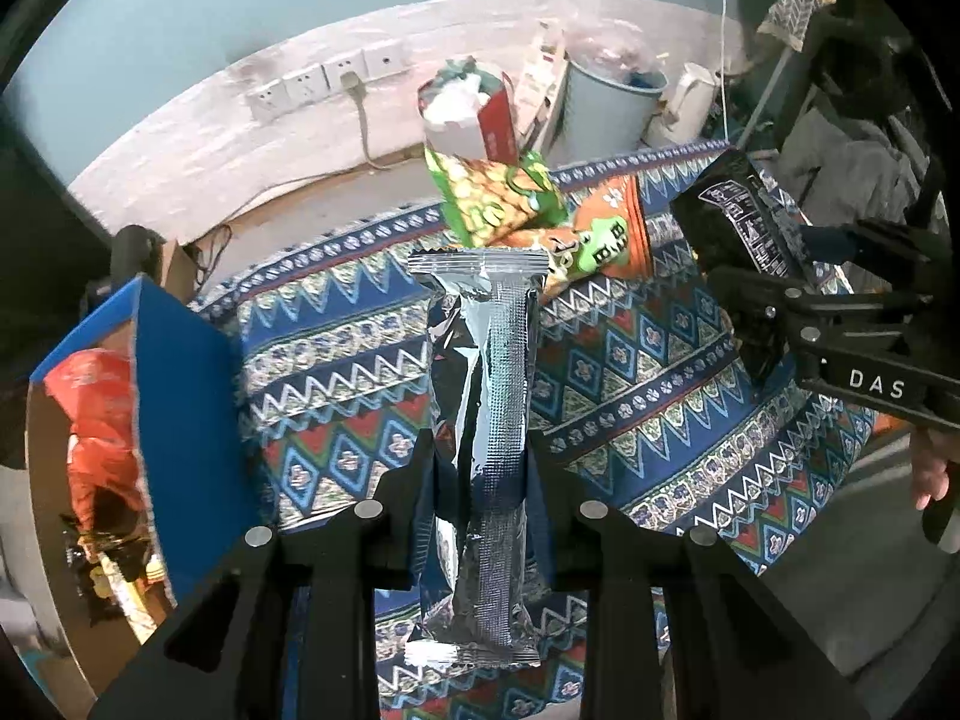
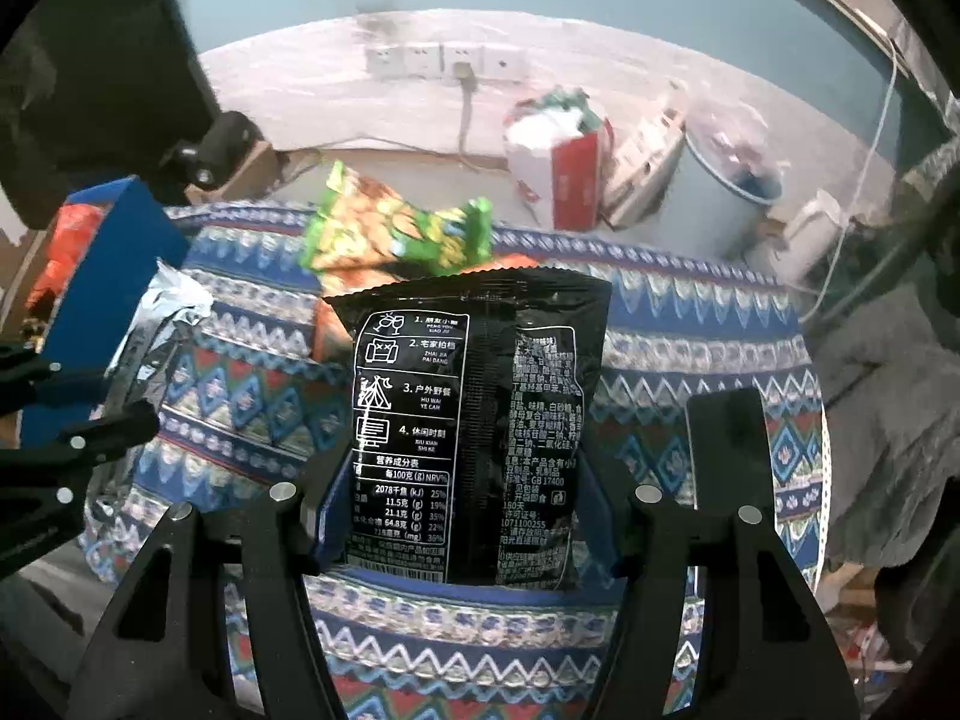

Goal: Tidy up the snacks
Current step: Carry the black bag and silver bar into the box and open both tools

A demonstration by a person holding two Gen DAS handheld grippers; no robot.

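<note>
Patterned cloth (image 1: pixel 660 372) in blue, red and white zigzags covers the surface, with a teal wall and a row of white sockets (image 2: pixel 444 60) behind it. Left of the left gripper (image 1: pixel 480 480) stands a blue box (image 1: pixel 180 372) with red and orange packets inside. Beyond both grippers, at the cloth's far edge, a green snack bag (image 2: pixel 396 228) lies on top of an orange snack bag (image 1: pixel 600 234). Past those, on the floor, sit a red-and-white carton (image 2: pixel 564 168) and a pale bin (image 2: pixel 720 192). The right gripper (image 2: pixel 462 516) has its jaws closed on a black snack bag (image 2: pixel 468 408), printed back facing the camera. The left gripper's jaws clamp a silver foil packet (image 1: pixel 480 420), held lengthwise above the cloth.
</note>
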